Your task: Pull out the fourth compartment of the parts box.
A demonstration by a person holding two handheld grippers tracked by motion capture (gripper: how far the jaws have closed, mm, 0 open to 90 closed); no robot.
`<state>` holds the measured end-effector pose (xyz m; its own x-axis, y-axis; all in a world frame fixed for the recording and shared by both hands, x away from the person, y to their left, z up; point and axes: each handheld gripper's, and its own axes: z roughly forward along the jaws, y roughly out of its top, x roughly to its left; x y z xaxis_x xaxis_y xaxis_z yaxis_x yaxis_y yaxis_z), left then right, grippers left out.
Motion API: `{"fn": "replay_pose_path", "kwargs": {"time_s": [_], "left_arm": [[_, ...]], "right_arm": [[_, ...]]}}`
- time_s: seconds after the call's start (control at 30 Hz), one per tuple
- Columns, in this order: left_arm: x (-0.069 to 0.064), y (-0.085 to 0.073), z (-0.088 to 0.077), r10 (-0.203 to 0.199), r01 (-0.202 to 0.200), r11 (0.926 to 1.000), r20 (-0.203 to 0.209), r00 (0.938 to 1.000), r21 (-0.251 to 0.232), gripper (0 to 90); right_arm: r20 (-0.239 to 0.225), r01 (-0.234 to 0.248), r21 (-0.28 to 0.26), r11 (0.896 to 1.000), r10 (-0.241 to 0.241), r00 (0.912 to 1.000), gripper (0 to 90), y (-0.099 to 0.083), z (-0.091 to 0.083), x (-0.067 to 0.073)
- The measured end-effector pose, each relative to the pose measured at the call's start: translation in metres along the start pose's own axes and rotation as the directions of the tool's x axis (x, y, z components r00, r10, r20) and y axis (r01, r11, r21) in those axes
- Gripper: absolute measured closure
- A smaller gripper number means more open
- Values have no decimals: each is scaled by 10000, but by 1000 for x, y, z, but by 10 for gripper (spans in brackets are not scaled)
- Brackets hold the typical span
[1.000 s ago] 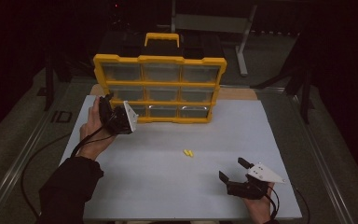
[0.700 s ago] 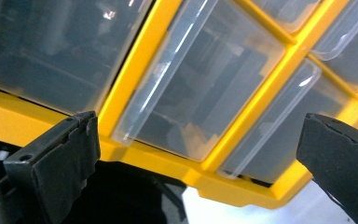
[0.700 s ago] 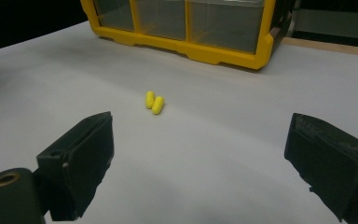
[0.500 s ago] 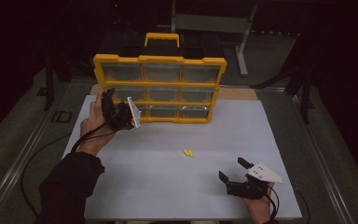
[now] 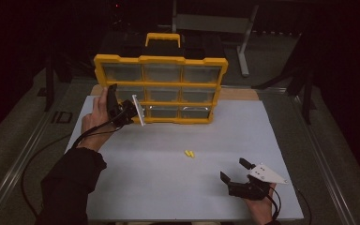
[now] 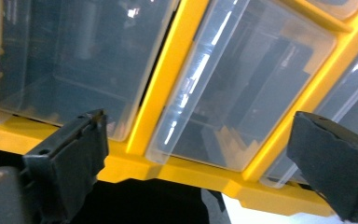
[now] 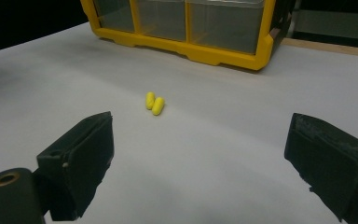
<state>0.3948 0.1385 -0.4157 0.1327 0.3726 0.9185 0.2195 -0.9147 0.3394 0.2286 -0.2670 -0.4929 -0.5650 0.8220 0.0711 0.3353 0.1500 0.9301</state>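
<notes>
Left gripper (image 5: 136,108), mid-left of high view, wide open but just closing slightly, nothing between jaws, at organizer (image 5: 161,86) lower-left drawers. Right gripper (image 5: 236,172), lower right, open, empty; capsules (image 5: 189,153) centre.

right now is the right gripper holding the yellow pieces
No, the right gripper stands open, and the two yellow pieces lie on the white table ahead of its fingers.

Black left claw (image 5: 130,110) and right claw (image 5: 236,171), each with a grey three-cornered plate, black cables, seemingly dark sleeve (image 5: 70,183).
</notes>
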Motion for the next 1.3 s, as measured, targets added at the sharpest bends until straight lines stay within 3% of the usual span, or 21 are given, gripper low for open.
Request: {"fn": "replay_pose_path", "kwargs": {"time_s": [0.4,0.6,0.73,0.8,0.87,0.93,1.13,1.3], "left_arm": [[2,0,10,245,-247,9997,-727,9971,-24,153],[2,1,11,469,-490,9987,-1129,9925,-162,256],[-2,4,14,810,-838,9964,-1350,9875,-153,296],[-5,7,16,1156,-1182,9930,-1536,9814,-81,321],[-6,9,16,1239,-1274,9918,-1567,9798,-125,334],[-7,12,17,1391,-1437,9895,-1757,9746,-138,363],[-8,18,18,1616,-1676,9857,-1833,9697,-175,424],[-11,17,18,2021,-2111,9772,-2021,9583,-237,495]], "right_arm": [[-2,17,2,10000,-17,10000,79,0,0,0],[-11,35,-4,10000,-35,10000,79,0,1,0],[-9,50,-9,10000,-50,10000,79,0,0,1],[-7,38,-9,10000,-38,10000,79,0,0,0],[-8,38,-15,10000,-38,10000,79,0,0,0],[-3,28,-21,10000,-28,10000,79,0,0,0],[-9,12,-38,10000,-12,10000,79,0,0,0],[-97,-177,-113,9998,176,9998,79,0,-1,-1]]}}
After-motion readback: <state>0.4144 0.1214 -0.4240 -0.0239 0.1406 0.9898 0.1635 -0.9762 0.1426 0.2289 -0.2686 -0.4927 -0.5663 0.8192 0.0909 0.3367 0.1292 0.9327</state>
